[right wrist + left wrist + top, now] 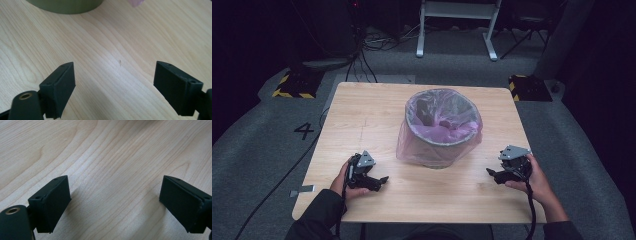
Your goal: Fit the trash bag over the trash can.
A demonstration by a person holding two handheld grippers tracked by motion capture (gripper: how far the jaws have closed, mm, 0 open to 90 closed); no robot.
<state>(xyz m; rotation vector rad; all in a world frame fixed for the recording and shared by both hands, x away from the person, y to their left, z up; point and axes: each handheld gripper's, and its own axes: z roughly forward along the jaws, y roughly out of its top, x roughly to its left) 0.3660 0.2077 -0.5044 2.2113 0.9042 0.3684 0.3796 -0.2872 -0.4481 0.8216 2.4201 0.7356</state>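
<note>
From the high view, the bin [439, 131] stands in the middle of the table [362, 115], its pink bag [412, 145] draped over the rim and hanging down the outside. The left gripper [382, 181] sits low near the front edge on the bin's left, the right gripper [490, 173] opposite on its right, both well apart from the bin and pointing inward.

Over to the left gripper view: jaws spread wide, nothing between them, bare wood beneath.

Right gripper view now: jaws wide and empty too, with the bin's base [65, 5] at the top edge and a scrap of pink bag [137, 2] beside it.

This looks like the approach, nothing grasped yet. Next move, I'd say: bring both grippers in to the bag's loose plastic at the rim and pinch it without shoving the bin.
</note>
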